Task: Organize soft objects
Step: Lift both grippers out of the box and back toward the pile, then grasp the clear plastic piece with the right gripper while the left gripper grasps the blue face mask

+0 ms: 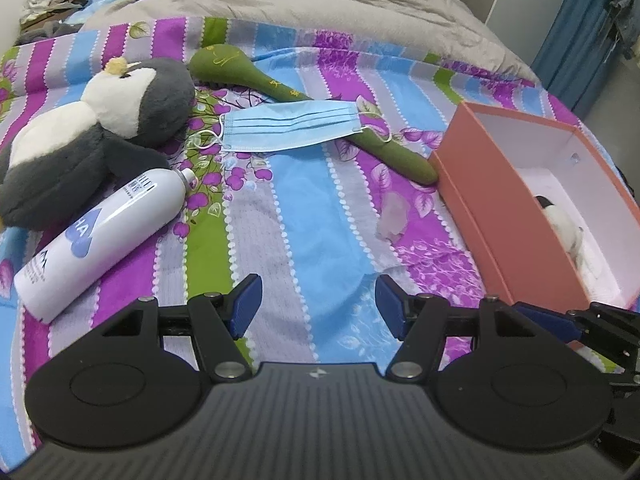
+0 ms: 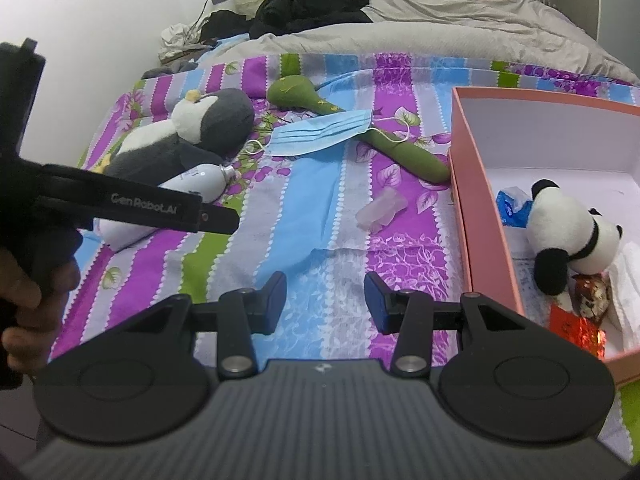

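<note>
A grey and white plush penguin (image 1: 100,128) (image 2: 188,132) lies at the left of the striped bedsheet. A long green soft toy (image 1: 260,80) (image 2: 400,148) stretches across the middle, with a blue face mask (image 1: 292,126) (image 2: 320,132) draped over it. At the right stands a pink box (image 1: 500,216) (image 2: 480,208) holding a plush panda (image 2: 568,236) (image 1: 564,232). My left gripper (image 1: 318,306) hangs open above the bare sheet, nothing between its fingers. Over the sheet beside the box, my right gripper (image 2: 325,300) is open and empty too.
A white spray bottle (image 1: 100,232) (image 2: 200,180) lies beside the penguin. A small clear plastic piece (image 2: 382,210) (image 1: 394,216) rests near the box. The box also holds a blue packet (image 2: 512,206) and a red wrapper (image 2: 576,320). A grey duvet (image 1: 320,8) and dark clothes (image 2: 312,0) lie behind.
</note>
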`<state>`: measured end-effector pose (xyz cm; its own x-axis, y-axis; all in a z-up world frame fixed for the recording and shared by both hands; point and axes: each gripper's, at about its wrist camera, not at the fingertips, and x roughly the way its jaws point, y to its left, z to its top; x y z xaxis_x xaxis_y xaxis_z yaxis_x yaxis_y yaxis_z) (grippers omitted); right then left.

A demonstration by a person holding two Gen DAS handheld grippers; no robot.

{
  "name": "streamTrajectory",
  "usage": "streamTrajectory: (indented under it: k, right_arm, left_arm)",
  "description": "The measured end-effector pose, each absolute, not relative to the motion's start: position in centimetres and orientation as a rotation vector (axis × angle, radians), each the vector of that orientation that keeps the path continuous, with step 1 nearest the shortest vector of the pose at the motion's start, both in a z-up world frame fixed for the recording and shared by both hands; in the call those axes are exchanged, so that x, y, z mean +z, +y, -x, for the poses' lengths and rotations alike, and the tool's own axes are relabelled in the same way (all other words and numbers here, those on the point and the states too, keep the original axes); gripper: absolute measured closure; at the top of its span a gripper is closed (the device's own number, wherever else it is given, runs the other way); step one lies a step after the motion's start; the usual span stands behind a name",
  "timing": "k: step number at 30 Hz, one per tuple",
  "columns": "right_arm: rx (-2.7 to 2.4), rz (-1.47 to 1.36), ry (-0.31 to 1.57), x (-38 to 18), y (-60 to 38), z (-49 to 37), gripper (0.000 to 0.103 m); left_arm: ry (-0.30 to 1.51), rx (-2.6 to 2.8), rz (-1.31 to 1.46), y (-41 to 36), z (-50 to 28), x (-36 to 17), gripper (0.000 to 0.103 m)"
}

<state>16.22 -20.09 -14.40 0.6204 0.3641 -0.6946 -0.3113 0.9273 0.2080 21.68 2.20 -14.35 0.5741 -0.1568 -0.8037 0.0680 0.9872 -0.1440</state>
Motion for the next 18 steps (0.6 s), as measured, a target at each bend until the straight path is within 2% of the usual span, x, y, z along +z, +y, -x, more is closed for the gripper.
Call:
streamTrajectory:
  k: [6, 9, 18]
  right_arm:
    - [0.394, -0.057, 0.826, -15.8, -19.6, -18.4, 0.057]
    - [0.384, -0.049, 0.830, -16.5, -19.4, -19.6, 0.057]
    - [0.313, -0.043, 0.858, -19.8, -18.3, -24.5, 0.057]
  left_arm:
    - [0.981, -0.135, 0.092, 2.3, -24.7, -16.2, 0.034]
    - [0.995, -0.132, 0.093, 2.5, -26.5, -17.1, 0.022]
    - [0.989, -0.131, 0.008, 2.3, -32.1, -19.6, 0.022]
